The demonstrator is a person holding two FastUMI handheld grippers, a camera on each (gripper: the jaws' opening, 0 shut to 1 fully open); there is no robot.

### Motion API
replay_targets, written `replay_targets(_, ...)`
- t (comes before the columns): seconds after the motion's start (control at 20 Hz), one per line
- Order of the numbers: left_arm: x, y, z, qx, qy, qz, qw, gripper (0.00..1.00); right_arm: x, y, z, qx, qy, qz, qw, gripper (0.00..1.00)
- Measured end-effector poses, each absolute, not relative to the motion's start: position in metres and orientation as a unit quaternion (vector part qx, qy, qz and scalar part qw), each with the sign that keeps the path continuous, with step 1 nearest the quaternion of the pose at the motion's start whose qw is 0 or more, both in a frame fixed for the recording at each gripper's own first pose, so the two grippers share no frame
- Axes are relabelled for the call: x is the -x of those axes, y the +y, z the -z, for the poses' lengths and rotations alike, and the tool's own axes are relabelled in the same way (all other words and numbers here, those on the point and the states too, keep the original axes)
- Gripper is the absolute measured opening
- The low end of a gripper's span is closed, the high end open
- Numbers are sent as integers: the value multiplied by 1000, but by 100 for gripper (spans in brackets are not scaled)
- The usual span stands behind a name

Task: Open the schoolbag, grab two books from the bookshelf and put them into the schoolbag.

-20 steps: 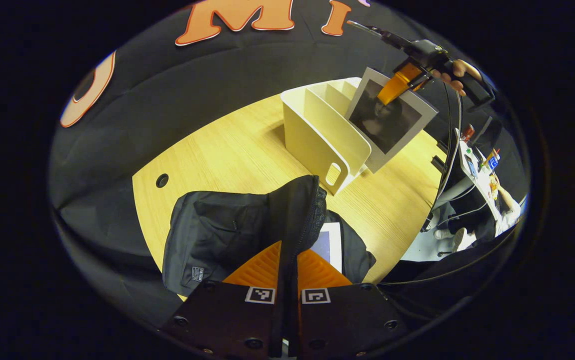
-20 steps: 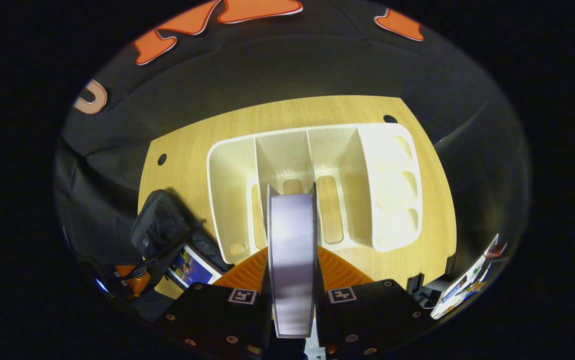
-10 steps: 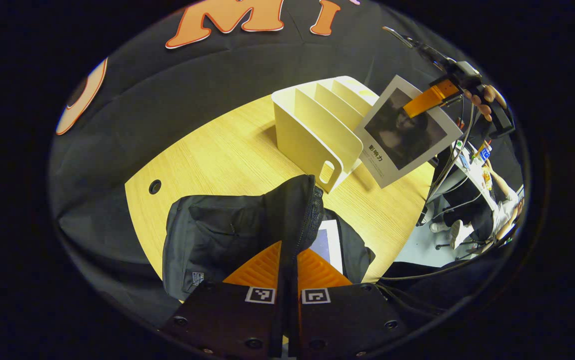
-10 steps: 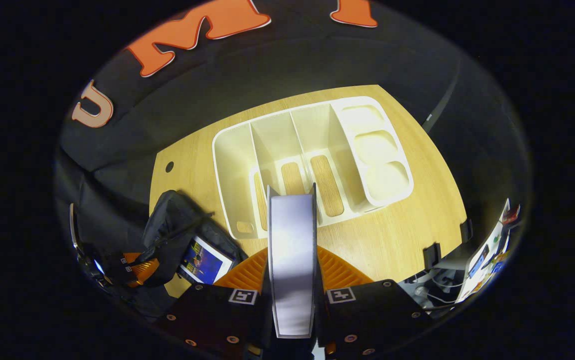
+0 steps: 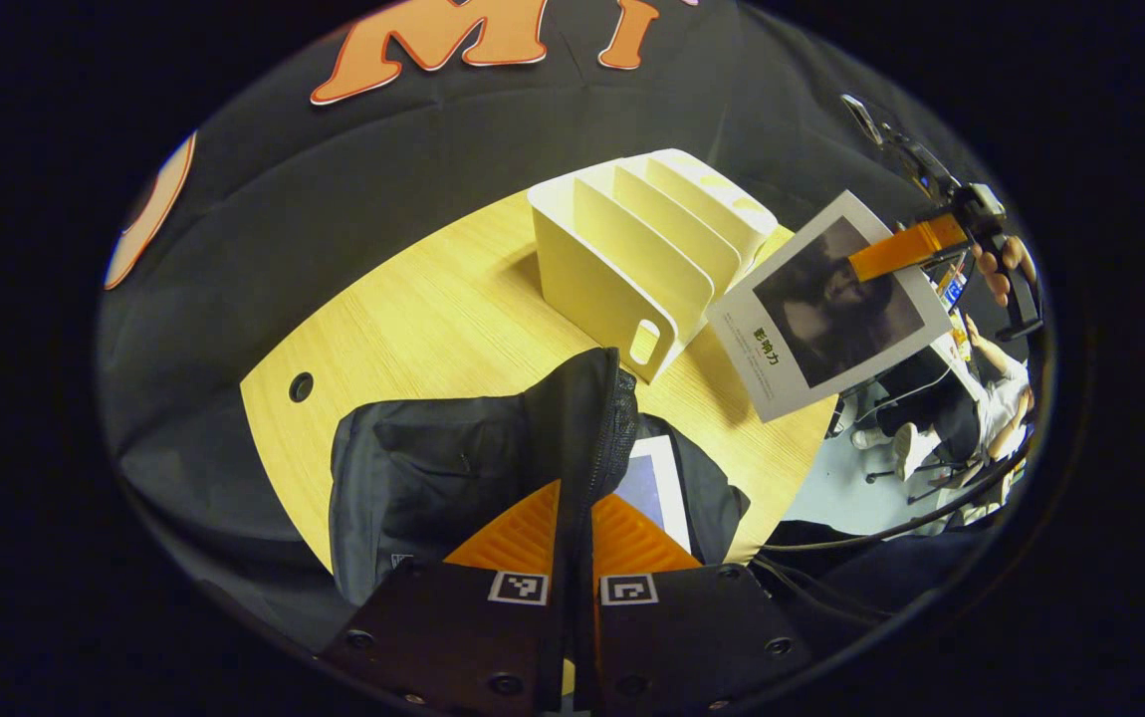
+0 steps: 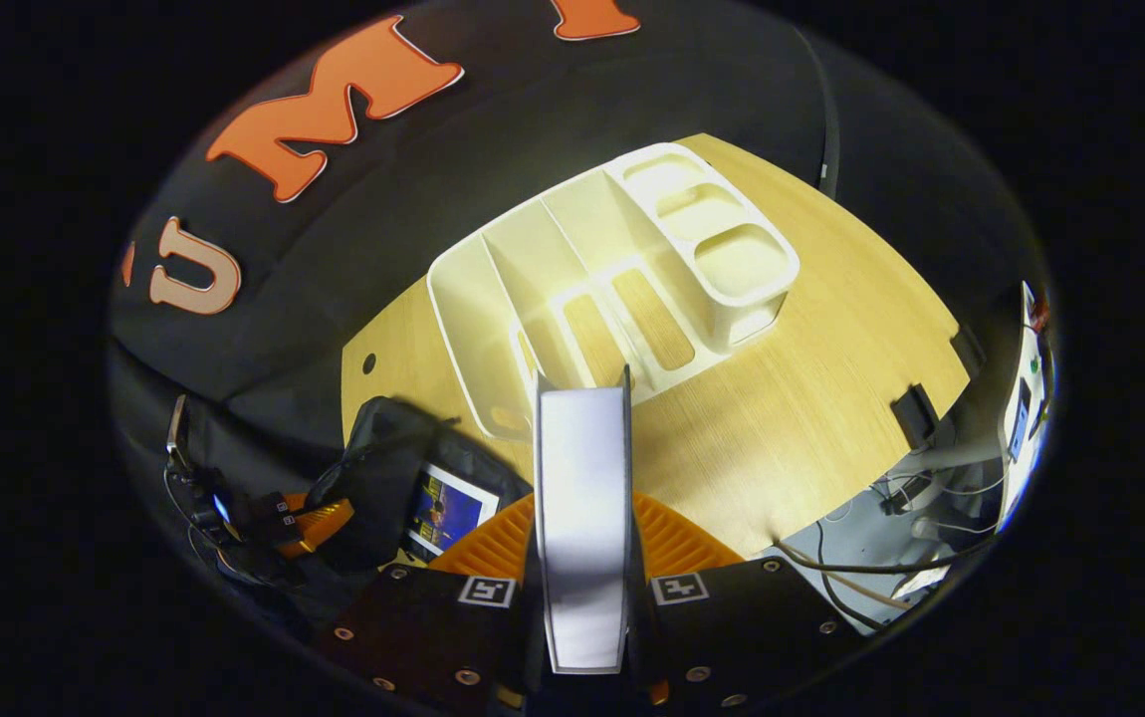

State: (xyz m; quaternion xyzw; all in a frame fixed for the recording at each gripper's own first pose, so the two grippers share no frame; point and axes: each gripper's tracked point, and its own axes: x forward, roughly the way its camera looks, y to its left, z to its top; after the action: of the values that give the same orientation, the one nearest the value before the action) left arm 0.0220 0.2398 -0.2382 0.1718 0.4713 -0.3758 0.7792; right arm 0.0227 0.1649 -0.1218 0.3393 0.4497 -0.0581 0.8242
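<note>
Left gripper [image 5: 573, 518] clamped on the raised black flap of the schoolbag [image 5: 453, 473], both fingers pressing the fabric edge between them. Lifted flap holding the bag open on the wooden table [image 5: 413, 309]. Just right of the fingers, inside the opening, a first book [image 5: 654, 488] with a white border and blue cover. Ahead and slightly right, a cream bookshelf [image 5: 637, 254] standing on the table with upright dividers. Farther right, up in the air and clear of the shelf, a second book [image 5: 826, 304] with a dark portrait cover, gripped at its upper corner.

Right gripper [image 6: 582, 518] clamped on that book's pale edge, seen end-on between its two fingers. Beyond it, bookshelf slots empty. Low and left, the schoolbag with the left gripper at its flap.
</note>
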Motion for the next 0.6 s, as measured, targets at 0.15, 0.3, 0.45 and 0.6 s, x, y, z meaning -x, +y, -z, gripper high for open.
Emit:
replay_targets(0.15, -26, 240, 237, -168, 472, 374, 780, 5, -12, 179, 123, -374, 430, 42, 820, 35)
replay_targets(0.3, -23, 240, 235, -165, 473, 369, 783, 5, -3, 202, 128, -409, 416, 10, 812, 34)
replay_targets(0.45, -24, 240, 234, -164, 471, 365, 786, 5, -6, 230, 132, -447, 400, -15, 800, 34)
replay_targets(0.6, -25, 239, 232, -159, 470, 362, 789, 5, -13, 250, 134, -486, 376, -38, 788, 34)
